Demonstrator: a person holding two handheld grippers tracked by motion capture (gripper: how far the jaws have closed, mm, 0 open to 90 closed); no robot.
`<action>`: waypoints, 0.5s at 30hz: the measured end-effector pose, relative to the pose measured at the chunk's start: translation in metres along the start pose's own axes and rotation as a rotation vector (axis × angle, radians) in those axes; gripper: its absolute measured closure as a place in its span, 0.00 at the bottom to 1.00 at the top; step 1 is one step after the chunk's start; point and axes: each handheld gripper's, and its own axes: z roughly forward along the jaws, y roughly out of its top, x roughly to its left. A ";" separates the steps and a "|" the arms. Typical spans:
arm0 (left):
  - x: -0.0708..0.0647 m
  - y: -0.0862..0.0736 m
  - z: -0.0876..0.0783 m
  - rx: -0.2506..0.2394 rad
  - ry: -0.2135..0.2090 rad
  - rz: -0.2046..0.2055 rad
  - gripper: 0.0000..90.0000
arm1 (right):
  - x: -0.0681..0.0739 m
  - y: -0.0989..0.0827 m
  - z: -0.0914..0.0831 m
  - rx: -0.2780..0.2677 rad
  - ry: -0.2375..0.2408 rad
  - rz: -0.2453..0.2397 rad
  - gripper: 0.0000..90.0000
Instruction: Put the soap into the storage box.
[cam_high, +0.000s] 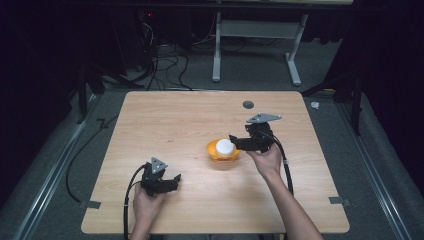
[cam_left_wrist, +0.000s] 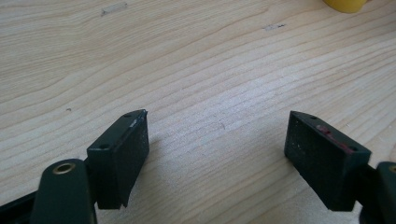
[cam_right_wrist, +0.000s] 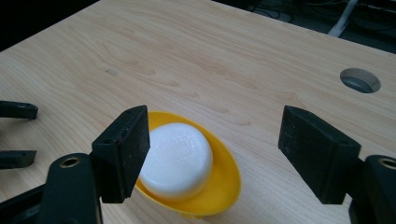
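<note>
A yellow bowl (cam_high: 223, 151) (cam_right_wrist: 223, 179) sits near the middle of the wooden table (cam_high: 200, 120), with a white round puck-shaped object (cam_high: 225, 146) (cam_right_wrist: 176, 160) lying inside it. My right gripper (cam_high: 235, 141) (cam_right_wrist: 212, 149) hangs open just right of the bowl, its jaws wide apart and empty, pointing at the bowl. My left gripper (cam_high: 175, 179) (cam_left_wrist: 217, 149) rests low at the front left of the table, open, with bare wood between its jaws. The bowl's yellow edge (cam_left_wrist: 345, 4) peeks in at the top of the left gripper view.
A round cable hole (cam_high: 248, 104) (cam_right_wrist: 360, 80) is cut into the table's far side. Beyond the table stand a white desk frame (cam_high: 255, 45) and tangled cables (cam_high: 165, 60) on grey floor. Black cables trail from both grippers off the front edge.
</note>
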 end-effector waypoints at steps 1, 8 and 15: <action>0.000 0.000 0.000 0.000 0.000 -0.001 0.25 | -0.001 0.000 -0.003 -0.006 0.003 0.003 0.28; 0.000 0.000 0.000 0.000 -0.001 -0.002 0.25 | -0.005 -0.002 -0.013 -0.025 -0.004 0.001 0.29; 0.000 0.000 0.000 -0.001 -0.001 -0.002 0.25 | -0.010 -0.003 -0.022 -0.040 -0.015 0.008 0.29</action>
